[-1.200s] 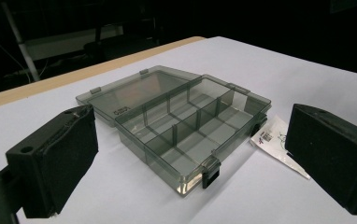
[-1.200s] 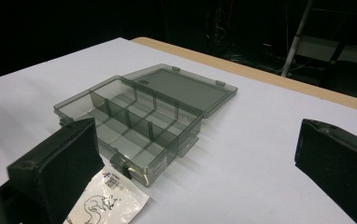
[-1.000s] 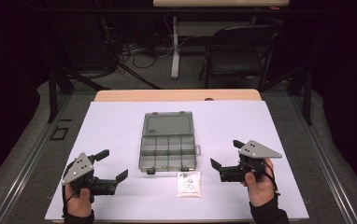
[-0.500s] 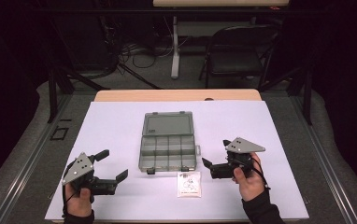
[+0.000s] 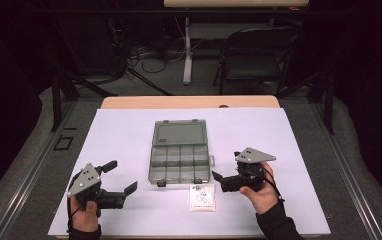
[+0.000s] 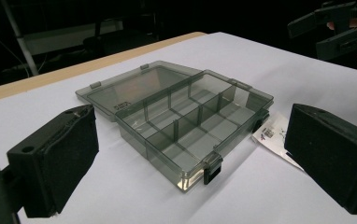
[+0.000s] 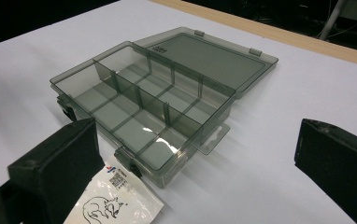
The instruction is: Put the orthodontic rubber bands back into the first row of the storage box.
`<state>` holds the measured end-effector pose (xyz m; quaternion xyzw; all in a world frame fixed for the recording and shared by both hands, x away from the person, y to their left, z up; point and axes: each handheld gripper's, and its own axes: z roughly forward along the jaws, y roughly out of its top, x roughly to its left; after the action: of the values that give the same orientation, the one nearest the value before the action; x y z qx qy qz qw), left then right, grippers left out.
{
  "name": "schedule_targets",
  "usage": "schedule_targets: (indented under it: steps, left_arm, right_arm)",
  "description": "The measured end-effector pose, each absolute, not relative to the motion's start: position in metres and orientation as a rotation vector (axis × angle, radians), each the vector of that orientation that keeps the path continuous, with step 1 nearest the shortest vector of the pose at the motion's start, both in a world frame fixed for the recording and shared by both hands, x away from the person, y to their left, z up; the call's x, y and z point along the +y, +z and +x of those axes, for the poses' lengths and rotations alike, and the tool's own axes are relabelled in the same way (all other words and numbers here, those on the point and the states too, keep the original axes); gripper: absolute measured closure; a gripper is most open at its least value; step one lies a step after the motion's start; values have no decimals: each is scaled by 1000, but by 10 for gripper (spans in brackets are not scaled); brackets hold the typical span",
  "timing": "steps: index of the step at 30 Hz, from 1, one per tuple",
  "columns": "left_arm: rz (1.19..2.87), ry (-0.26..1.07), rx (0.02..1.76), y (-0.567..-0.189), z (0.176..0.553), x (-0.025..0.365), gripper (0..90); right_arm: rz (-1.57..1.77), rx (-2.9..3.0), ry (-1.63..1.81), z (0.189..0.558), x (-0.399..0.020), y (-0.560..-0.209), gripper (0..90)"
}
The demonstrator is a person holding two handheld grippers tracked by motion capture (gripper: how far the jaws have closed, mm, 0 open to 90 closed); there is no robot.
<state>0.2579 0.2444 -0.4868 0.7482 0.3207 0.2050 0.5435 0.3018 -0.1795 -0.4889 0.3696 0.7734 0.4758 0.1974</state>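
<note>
High view change: right gripper has slid inward toward bag at tabletop's near edge; likely pickup
Jaws: both grippers wide open, empty; left gripper unmoved
Box: lid open, compartments empty

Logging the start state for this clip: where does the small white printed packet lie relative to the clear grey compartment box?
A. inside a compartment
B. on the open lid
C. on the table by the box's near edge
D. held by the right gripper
C: the small white printed packet lies flat on the white table cover, just outside the latch edge of the clear grey compartment box, untouched.
</note>
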Motion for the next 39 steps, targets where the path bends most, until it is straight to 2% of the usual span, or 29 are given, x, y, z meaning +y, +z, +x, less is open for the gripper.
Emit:
schedule_targets:
  steps: [9,19,27,39]
  left_arm:
    - [1775,480,765,-488,258,244,30]
    - [1780,480,773,-488,259,245,30]
    - [1778,478,770,-488,259,246,30]
    - [1781,476,773,-488,259,246,42]
  right_arm:
    - [1054,2214,1297,304,-176,-500,1]
    - [1049,2298,1258,303,-173,-512,46]
    - [1030,2328,1211,303,-170,-523,191]
    - [1014,2373,1127,302,-161,-541,323]
